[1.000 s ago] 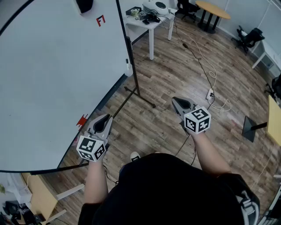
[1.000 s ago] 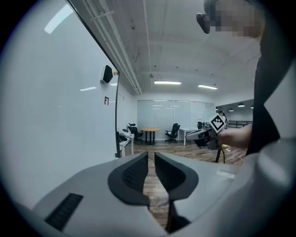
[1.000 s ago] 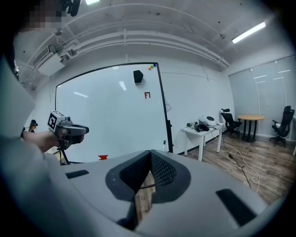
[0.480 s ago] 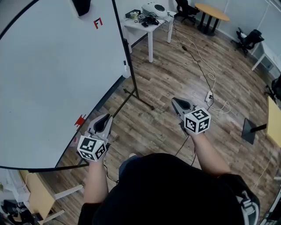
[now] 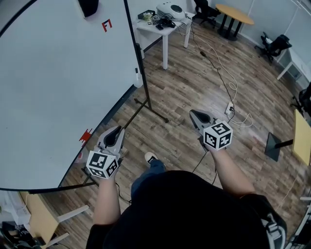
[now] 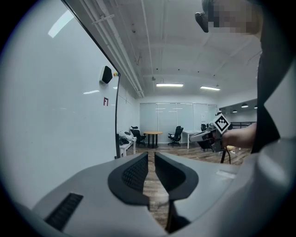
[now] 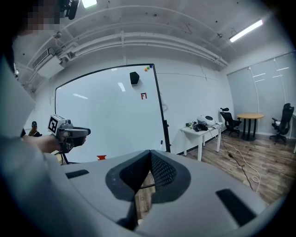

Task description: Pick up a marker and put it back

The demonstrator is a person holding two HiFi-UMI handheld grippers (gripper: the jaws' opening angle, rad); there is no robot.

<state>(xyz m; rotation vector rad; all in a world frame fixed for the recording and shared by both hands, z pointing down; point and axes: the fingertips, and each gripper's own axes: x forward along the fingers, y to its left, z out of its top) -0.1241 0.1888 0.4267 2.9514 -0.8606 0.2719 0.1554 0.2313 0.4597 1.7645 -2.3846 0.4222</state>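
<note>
left claw (image 5: 115, 132): I hold it low at my left, nose towards the whiteboard's bottom edge; its pads (image 6: 136, 173) stand a narrow slit apart with only floor showing through the gap; nothing is pinched
right claw (image 5: 193, 114): I hold it out over the wooden floor (image 5: 194, 73), well apart from the left one; its pads (image 7: 162, 171) are pressed together at the tip and hold nothing
whiteboard (image 5: 58, 87): large, white, dark-framed, on a black stand (image 5: 146, 92) whose foot runs across the floor between my two claws; it fills the left of the head view
marker: I cannot pick it out for certain; a small red object (image 5: 86, 136) sits at the board's lower edge, just beside my left claw's nose and not touching it; too small to tell whether it is the marker
board markings: a red sign (image 5: 107, 25) near the top; a black box (image 5: 90, 6) above it
white item (image 5: 138, 78): small, fixed at the board's right edge by the stand; I cannot tell what it is
white table (image 5: 163, 26): beyond the board, with a white device and dark gear on top
cable (image 5: 221, 63): snakes over the floor from that table to a power strip (image 5: 229, 106) near my right claw
round table (image 5: 235, 10): wooden top, far end of the room, office chairs (image 5: 274, 41) near it
shoe (image 5: 151, 158): my foot, on the floor between the claws
</note>
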